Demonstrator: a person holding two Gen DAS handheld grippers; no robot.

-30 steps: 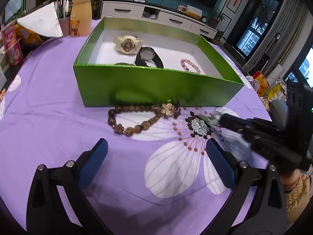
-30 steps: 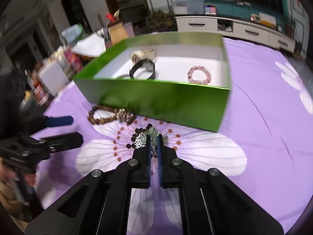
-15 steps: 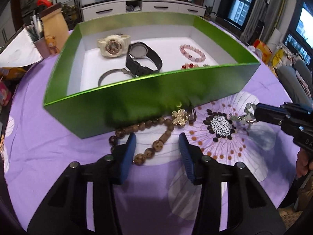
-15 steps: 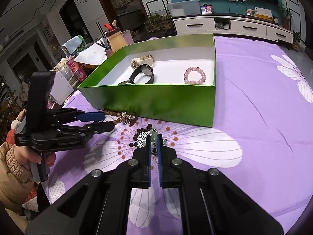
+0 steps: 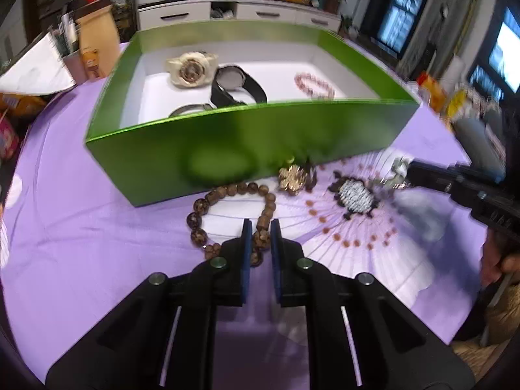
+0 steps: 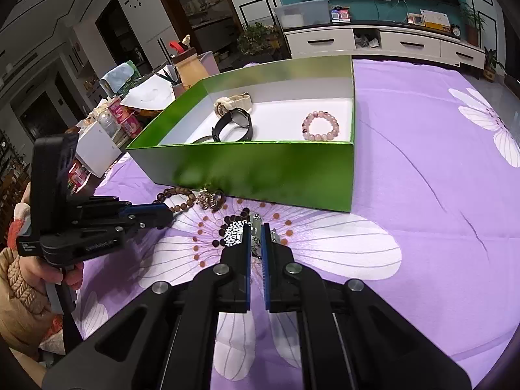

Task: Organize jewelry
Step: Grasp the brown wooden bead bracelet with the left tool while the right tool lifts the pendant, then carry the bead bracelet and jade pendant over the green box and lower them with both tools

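A green box (image 5: 227,149) (image 6: 260,169) holds a cream watch (image 5: 190,66), a black watch (image 5: 235,86) and a pink bead bracelet (image 6: 321,126). A brown wooden bead bracelet (image 5: 227,195) (image 6: 177,196) lies on the purple cloth in front of the box. My left gripper (image 5: 259,227) (image 6: 169,213) is shut on its near beads. A gold brooch (image 5: 292,177) lies beside it. My right gripper (image 6: 256,230) (image 5: 406,175) is shut on a small silver piece of jewelry (image 6: 256,219) (image 5: 398,170), just above the cloth.
A beige bottle (image 5: 96,42) and pen cup stand behind the box on the left, with snack packs (image 6: 125,118) and paper at the table edge. The purple flowered tablecloth (image 6: 438,195) stretches to the right of the box.
My left gripper has closed from wide open onto the brown bead bracelet and moved in on it. My right gripper has stayed shut on the silver piece.
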